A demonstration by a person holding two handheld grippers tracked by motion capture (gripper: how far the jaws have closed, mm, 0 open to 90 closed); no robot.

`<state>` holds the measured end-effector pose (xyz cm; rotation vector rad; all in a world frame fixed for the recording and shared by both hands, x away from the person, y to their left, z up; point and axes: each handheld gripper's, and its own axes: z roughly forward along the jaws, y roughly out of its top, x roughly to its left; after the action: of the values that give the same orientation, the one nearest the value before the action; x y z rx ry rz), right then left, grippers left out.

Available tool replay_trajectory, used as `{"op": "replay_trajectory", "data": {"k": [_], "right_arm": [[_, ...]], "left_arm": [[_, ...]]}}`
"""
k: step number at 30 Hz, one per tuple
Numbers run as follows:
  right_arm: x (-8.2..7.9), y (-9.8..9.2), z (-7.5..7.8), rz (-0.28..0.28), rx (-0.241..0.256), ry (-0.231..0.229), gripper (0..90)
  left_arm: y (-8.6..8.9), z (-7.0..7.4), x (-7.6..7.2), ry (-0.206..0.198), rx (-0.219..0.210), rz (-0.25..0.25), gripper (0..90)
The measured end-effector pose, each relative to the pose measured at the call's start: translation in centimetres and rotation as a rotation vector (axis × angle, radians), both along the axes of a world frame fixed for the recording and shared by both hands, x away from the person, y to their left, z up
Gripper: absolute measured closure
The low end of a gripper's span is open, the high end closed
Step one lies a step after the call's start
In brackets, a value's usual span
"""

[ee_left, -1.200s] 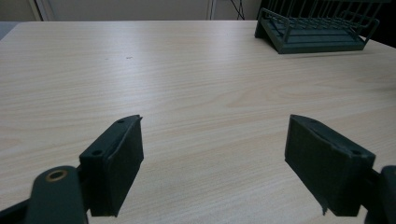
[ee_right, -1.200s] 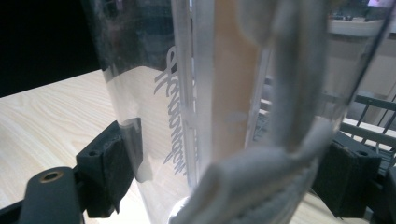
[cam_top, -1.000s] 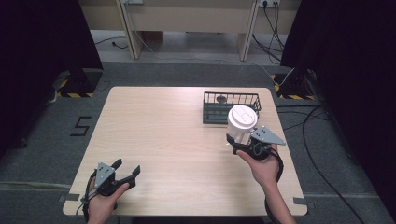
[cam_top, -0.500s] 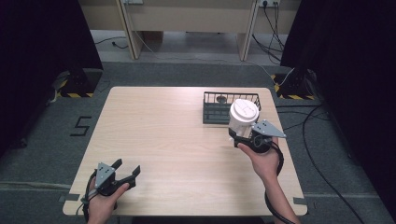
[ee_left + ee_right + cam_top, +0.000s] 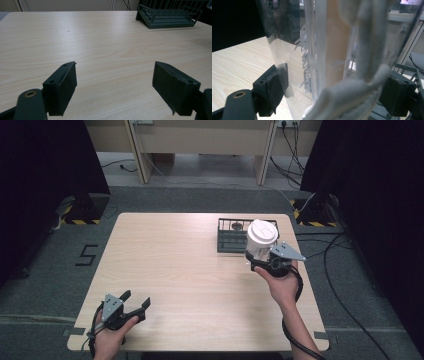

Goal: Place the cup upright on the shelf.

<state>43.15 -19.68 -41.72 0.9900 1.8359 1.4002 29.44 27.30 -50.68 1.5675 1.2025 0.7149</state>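
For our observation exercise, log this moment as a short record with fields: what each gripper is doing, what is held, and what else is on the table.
left gripper: open, holding nothing, near the table's front left corner
right gripper: shut on the cup, fingers pressing its clear wall
cup: clear, white lid, roughly upright
wire basket: dark, at the table's far right, beside the cup
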Motion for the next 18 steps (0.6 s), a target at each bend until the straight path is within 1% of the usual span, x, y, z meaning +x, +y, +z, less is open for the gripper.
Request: {"op": "replay_trajectory", "data": {"k": [10, 18], "right_arm": [[0.9, 0.1, 0.6, -0.015, -0.002, -0.007, 18.5], [1.6, 0.1, 1.0, -0.025, 0.006, -0.007, 18.5]], "left_arm": [[0.0, 0.0, 0.0, 0.001, 0.001, 0.000, 19.1], [0.0, 0.0, 0.0, 0.002, 0.000, 0.000, 19.1]]}}
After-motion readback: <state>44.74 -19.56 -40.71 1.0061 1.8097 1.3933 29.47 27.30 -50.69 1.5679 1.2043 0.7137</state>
